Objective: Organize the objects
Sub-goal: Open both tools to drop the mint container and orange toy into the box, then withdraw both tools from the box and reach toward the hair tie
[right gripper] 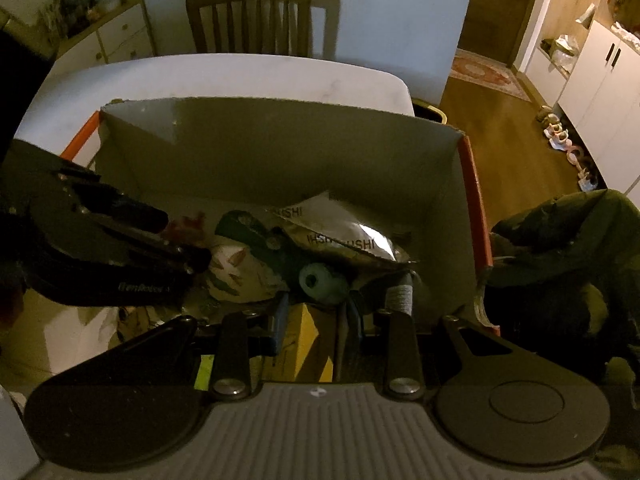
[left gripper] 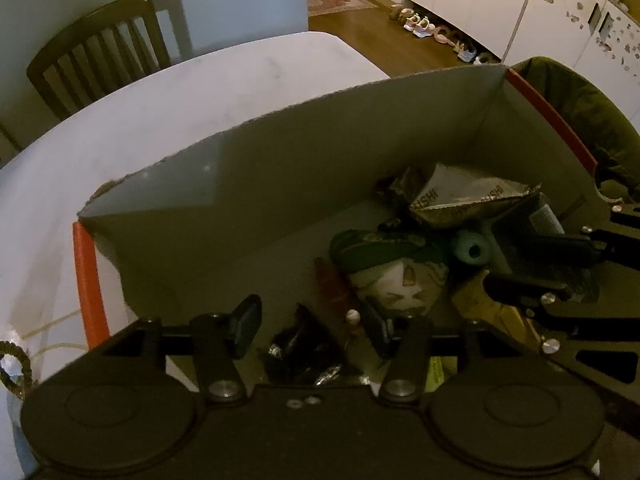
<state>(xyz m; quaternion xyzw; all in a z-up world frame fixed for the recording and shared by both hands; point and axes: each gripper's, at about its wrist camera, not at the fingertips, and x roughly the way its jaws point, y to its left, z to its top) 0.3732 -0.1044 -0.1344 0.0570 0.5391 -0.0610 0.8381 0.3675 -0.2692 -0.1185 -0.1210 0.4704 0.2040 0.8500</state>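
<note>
Left gripper point(left gripper: 312, 328): I see jaws apart over a black wrapper point(left gripper: 304, 356)
Right gripper point(right gripper: 316, 320): clamped on yellow box point(right gripper: 310, 340)
Risk: my grippers could collide inside the cardboard box point(left gripper: 280, 168)

Box point(left gripper: 280, 168) grey, orange-edged – roll point(left gripper: 472, 249) teal – pouch point(left gripper: 472, 196) silver, lettered

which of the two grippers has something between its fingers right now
The right gripper: its fingers flank a yellow cardboard box. The left gripper stands open above loose clutter.
</note>
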